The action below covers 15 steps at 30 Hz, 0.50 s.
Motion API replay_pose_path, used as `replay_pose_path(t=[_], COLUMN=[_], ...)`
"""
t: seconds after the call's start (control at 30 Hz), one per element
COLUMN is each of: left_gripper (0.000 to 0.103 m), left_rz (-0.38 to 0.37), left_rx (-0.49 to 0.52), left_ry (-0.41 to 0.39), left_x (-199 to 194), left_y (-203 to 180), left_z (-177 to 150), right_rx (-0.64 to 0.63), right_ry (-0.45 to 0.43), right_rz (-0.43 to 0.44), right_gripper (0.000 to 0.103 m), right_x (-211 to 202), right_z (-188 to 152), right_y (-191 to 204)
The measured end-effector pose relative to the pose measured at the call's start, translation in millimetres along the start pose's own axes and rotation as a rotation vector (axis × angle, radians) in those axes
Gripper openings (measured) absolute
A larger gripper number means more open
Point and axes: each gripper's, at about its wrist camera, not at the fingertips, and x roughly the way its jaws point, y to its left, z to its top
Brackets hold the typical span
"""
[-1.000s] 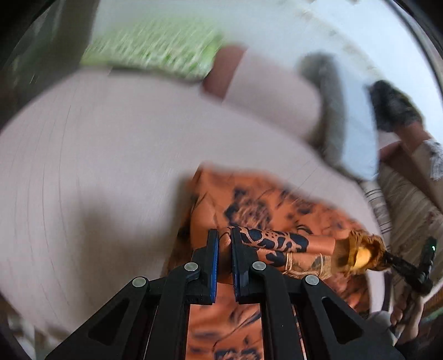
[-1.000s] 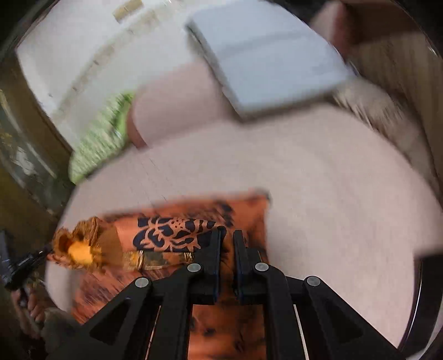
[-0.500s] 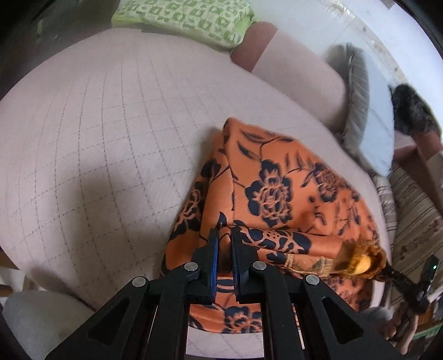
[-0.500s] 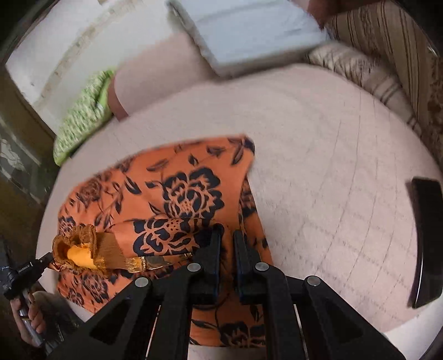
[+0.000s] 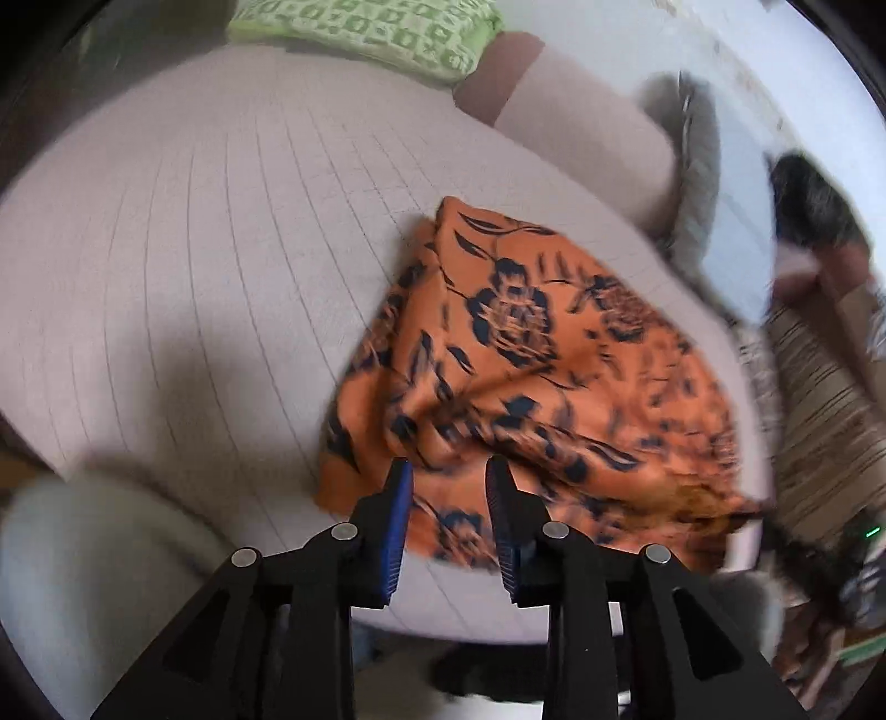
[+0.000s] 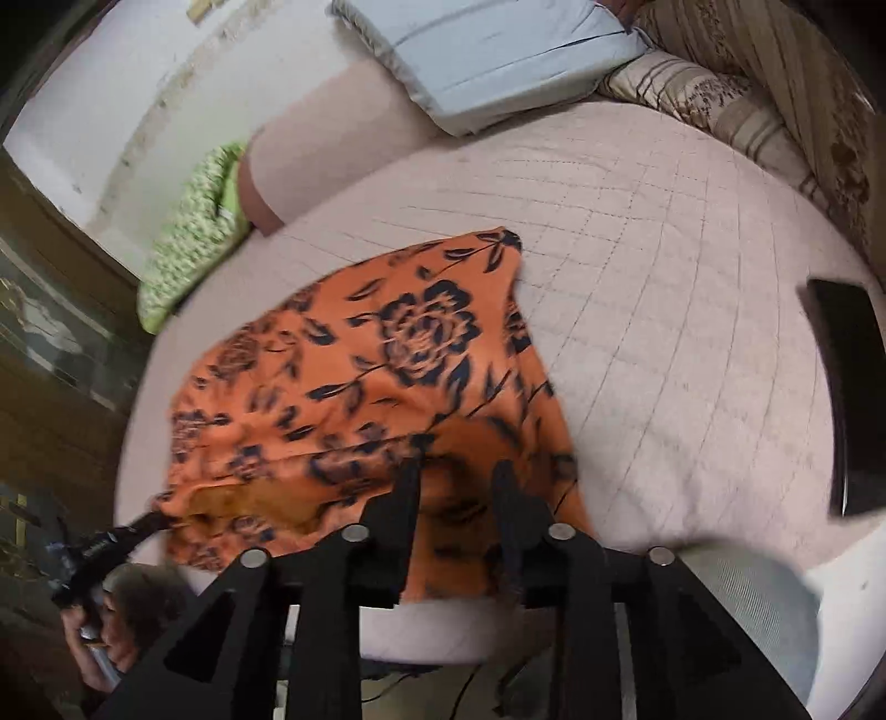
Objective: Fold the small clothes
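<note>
An orange garment with dark blue flowers [image 5: 531,354] lies folded and rumpled on the pale quilted cushion [image 5: 210,266]. It also shows in the right wrist view [image 6: 387,365]. My left gripper [image 5: 448,476] is open and empty, just above the garment's near left edge. My right gripper [image 6: 457,476] is open and empty over the garment's near right edge. The other gripper's tip shows in the right wrist view at the cloth's left corner [image 6: 111,543].
A green patterned pillow [image 5: 365,27] and a pink bolster [image 5: 576,138] lie at the back. A pale blue cushion [image 6: 498,50] and striped cushions [image 6: 692,94] lie behind. A black phone [image 6: 847,387] lies on the cushion to the right.
Both grippers have opened and let go of the garment's edge. The lifted fold has dropped onto the cloth, and both grippers have drawn back toward the near edge.
</note>
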Motion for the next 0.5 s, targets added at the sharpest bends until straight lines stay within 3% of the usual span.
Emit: replay_pose_path(t=[0.1, 0.17, 0.23, 0.3, 0.43, 0.5], left_gripper=[0.035, 0.04, 0.05, 0.053, 0.054, 0.05], left_rz=[-0.105, -0.183, -0.214, -0.234, -0.175, -0.101], left_rx=[-0.076, -0.115, -0.122, -0.129, -0.225, -0.219], left_ry=[0.032, 0.052, 0.071, 0.085, 0.172, 0.178], left_x=[-5.3, 0.3, 8.8, 28.5, 81.4, 96.4], left_y=[0.1, -5.2, -11.7, -20.6, -25.2, -23.0], left_z=[-4.6, -7.4, -0.7, 11.8, 27.9, 31.9], right_rx=[0.049, 0.09, 0.142, 0.186, 0.22, 0.226], right_ry=[0.0, 0.029, 0.046, 0.044, 0.05, 0.065], right_rz=[0.085, 0.149, 0.17, 0.199, 0.12, 0.1], right_gripper=[0.042, 0.054, 0.054, 0.054, 0.054, 0.046], right_x=[-0.4, 14.5, 30.8, 46.2, 72.5, 81.3], right_z=[-9.6, -14.0, -14.0, -9.3, 2.6, 1.9], right_y=[7.2, 12.1, 13.7, 15.7, 18.2, 15.1])
